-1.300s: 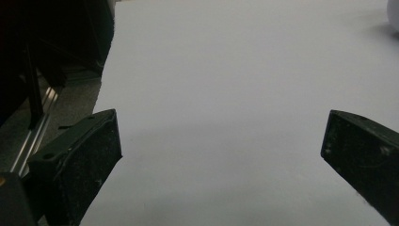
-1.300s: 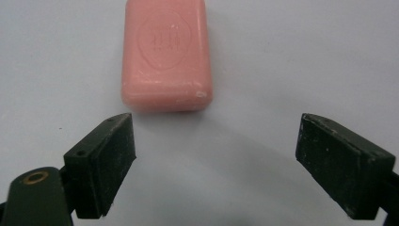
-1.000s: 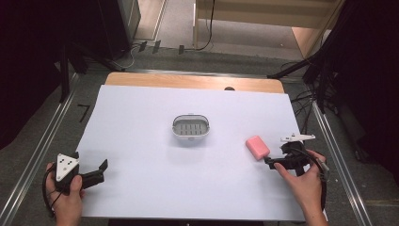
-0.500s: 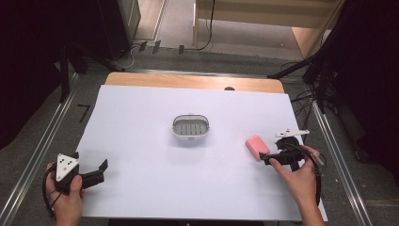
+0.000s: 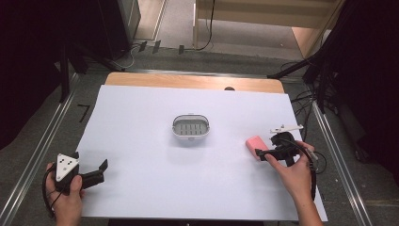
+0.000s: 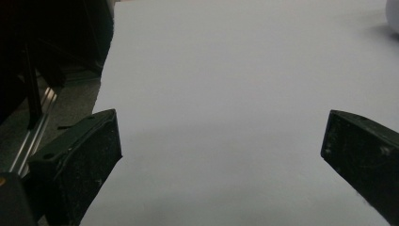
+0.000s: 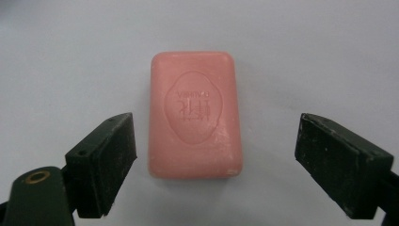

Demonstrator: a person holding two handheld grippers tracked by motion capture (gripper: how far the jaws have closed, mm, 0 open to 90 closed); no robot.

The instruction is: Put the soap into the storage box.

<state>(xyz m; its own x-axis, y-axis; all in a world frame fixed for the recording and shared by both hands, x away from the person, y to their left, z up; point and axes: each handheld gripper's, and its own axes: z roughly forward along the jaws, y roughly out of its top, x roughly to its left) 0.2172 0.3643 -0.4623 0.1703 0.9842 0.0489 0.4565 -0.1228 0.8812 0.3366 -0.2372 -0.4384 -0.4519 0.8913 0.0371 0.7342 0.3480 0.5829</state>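
Looking down from the high view, a desk [image 5: 141,188] with a white top fills the middle. A pink soap bar with rounded corners [image 5: 255,145] lies flat near the right edge of the desk. The right gripper [image 5: 260,154] sits just beside the soap bar, on the side closer to the person, and a hand holds it. A small grey plastic soap dish with slots [image 5: 190,127] stands in the middle of the desk, well apart from the soap bar. The left gripper [image 5: 101,170] rests near the front left corner of the desk, held by the other hand.

From the left gripper view, the two black jaws stand wide apart with just the bare white desk [image 6: 226,94] between them.

From the right gripper view, the soap bar [image 7: 194,113] lies flat on the desk between the two black jaws. The jaws are wide and do not touch it. There is a gap on each side.
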